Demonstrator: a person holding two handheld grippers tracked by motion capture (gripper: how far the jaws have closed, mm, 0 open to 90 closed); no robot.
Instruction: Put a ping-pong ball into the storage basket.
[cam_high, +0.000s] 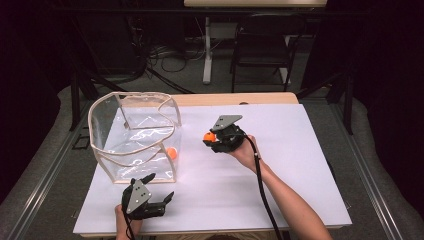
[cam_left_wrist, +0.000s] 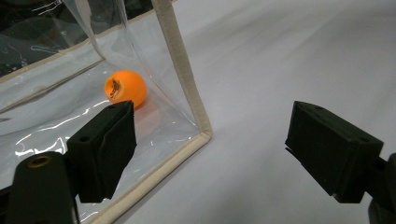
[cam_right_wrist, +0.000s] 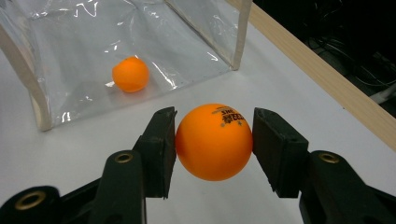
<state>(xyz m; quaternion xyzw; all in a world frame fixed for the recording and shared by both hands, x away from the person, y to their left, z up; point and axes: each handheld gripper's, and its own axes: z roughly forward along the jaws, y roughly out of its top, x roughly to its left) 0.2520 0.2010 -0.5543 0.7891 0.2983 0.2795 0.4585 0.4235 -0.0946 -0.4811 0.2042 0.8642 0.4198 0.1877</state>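
My right gripper (cam_right_wrist: 214, 140) is shut on an orange ping-pong ball (cam_right_wrist: 214, 141), held above the white table just right of the clear bag (cam_high: 134, 135); the high view shows the same ball (cam_high: 209, 136) and right gripper (cam_high: 210, 137) pointing left toward the bag. A second orange ball (cam_high: 172, 153) lies inside the bag near its front right corner, also seen as the ball in the bag (cam_left_wrist: 125, 88) (cam_right_wrist: 130, 74). My left gripper (cam_high: 159, 187) rests low near the table's front edge, open, its jaws [no point] wide apart by the bag's corner (cam_left_wrist: 203, 133).
The clear bag with beige trim stands open-topped on the white table sheet (cam_high: 300, 165). A wooden table edge (cam_high: 235, 98) runs along the back. A black cable (cam_high: 262, 190) trails from the right gripper. A chair (cam_high: 262, 47) stands beyond the table.
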